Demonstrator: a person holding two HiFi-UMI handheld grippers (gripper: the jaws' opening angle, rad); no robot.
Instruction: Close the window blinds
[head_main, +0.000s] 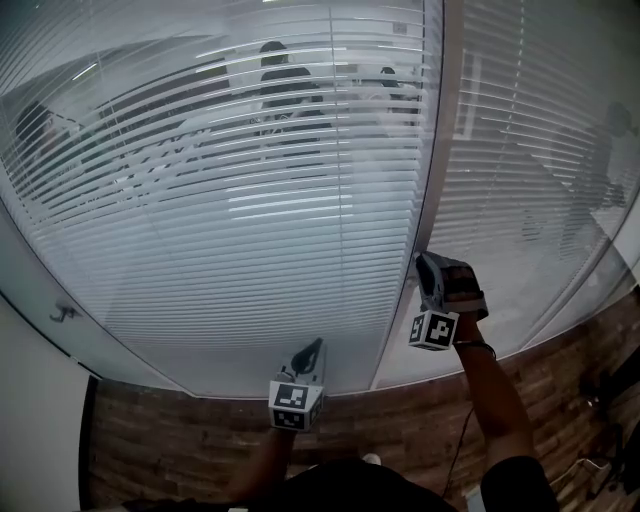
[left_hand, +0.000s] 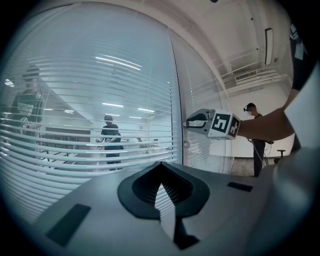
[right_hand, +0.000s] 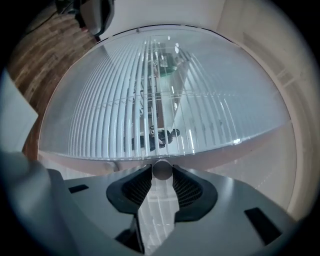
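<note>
step: tilting the slats shut, by my reading | right gripper (head_main: 428, 268): jaws clamped on round knob (right_hand: 161, 170) by the frame (head_main: 432, 150) | left gripper (head_main: 315, 350): jaws together, empty, low before the glass | blinds (head_main: 250, 220): down, slats part open | next: probably roll the wrist until the slats lie flat

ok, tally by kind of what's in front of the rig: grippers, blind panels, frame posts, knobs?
Grippers: 2, the left gripper and the right gripper
Blind panels: 2, the left blind panel and the right blind panel
Frame post between the panels: 1
Knob between the right gripper's jaws: 1
Total: 6
</note>
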